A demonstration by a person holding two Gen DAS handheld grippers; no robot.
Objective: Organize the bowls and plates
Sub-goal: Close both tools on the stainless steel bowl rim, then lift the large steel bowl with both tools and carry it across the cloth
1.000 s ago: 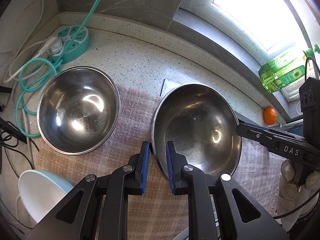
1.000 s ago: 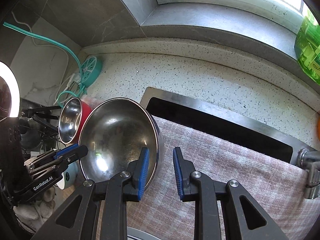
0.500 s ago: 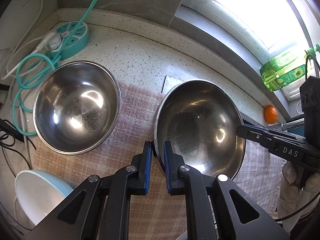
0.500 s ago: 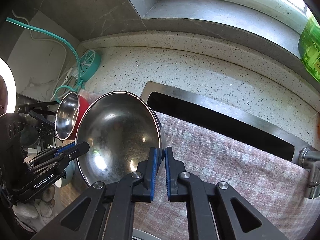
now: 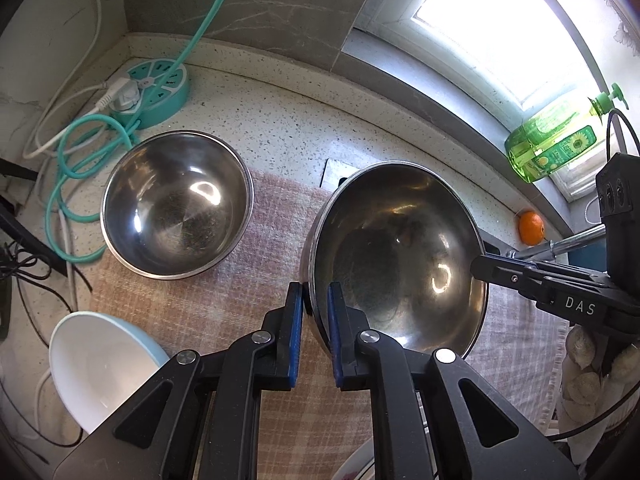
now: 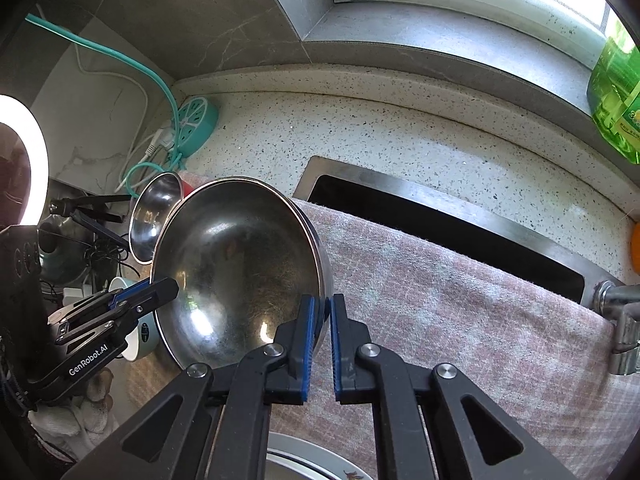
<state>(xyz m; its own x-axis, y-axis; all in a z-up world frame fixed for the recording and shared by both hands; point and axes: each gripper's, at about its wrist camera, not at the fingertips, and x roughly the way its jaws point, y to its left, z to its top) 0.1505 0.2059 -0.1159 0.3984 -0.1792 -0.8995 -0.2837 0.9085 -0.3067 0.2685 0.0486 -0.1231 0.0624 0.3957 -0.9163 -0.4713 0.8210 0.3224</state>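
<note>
Left wrist view shows your left gripper [image 5: 313, 308] and right gripper [image 6: 323, 320] clamped on opposite rims of the large steel bowl [image 5: 400, 256], mouth up, with open checked cloth [image 5: 260, 264] between it and the smaller steel bowl [image 5: 176, 204] leftward.

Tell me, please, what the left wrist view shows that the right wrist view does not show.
Only the left wrist view shows the whole orange, the inside of the white bowl and the pump top of the green bottle.
Only the right wrist view shows the ring light, the open sink slot and the patterned plate.
Both show the large steel bowl, gripped at its rim by the left gripper and the right gripper, plus the second steel bowl.
</note>
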